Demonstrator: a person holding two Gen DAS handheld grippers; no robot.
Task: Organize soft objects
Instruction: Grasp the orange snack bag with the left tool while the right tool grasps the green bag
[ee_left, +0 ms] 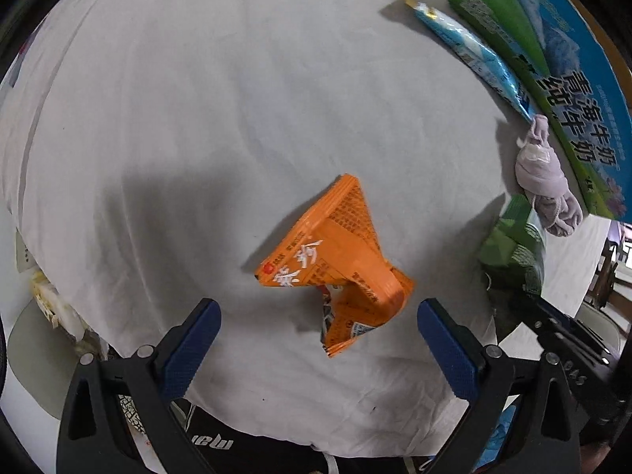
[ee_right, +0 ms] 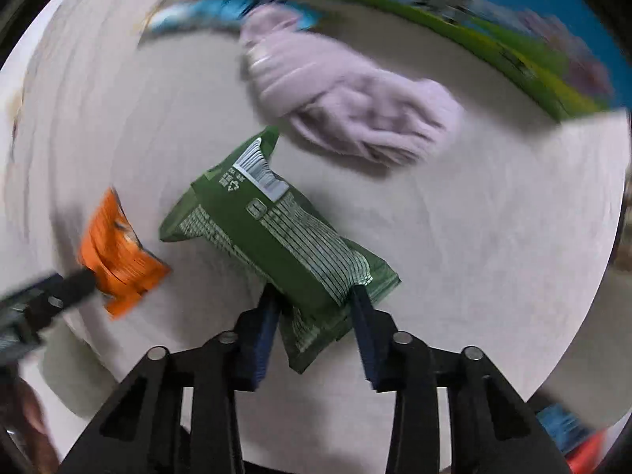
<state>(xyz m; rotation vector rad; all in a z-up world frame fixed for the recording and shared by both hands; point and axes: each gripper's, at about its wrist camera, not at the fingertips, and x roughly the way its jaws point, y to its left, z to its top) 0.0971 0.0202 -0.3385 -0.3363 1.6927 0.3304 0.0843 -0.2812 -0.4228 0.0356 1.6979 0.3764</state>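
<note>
L gripper (ee_left: pixel 318 312) hangs over the white cloth (ee_left: pixel 197 118) w/ its blue-padded fingers (ee_left: pixel 189 349) spread wide, nothing between them. Orange snack packet (ee_left: pixel 335 264), crumpled, lies on the cloth just beyond the fingertips, roughly centred in the gap, not touched by either pad.

R gripper (ee_right: pixel 314 296) has its jaws clamped on the near end of a green snack packet (ee_right: pixel 272 233); packet sticks out away from the gripper, barcode end far-left, w/ a crumpled bit hanging down between the fingers.

Far side in the right wrist view: lilac knitted glove (ee_right: pixel 355 106) lying on the cloth beyond the green packet, apart from it. Behind the glove, a light-blue sachet (ee_left: pixel 470 51) and a big green/blue milk carton box (ee_left: pixel 553 59) along the far-right edge of the cloth; glove touches the box edge in the left wrist view. The right wrist view is blurred.
</note>
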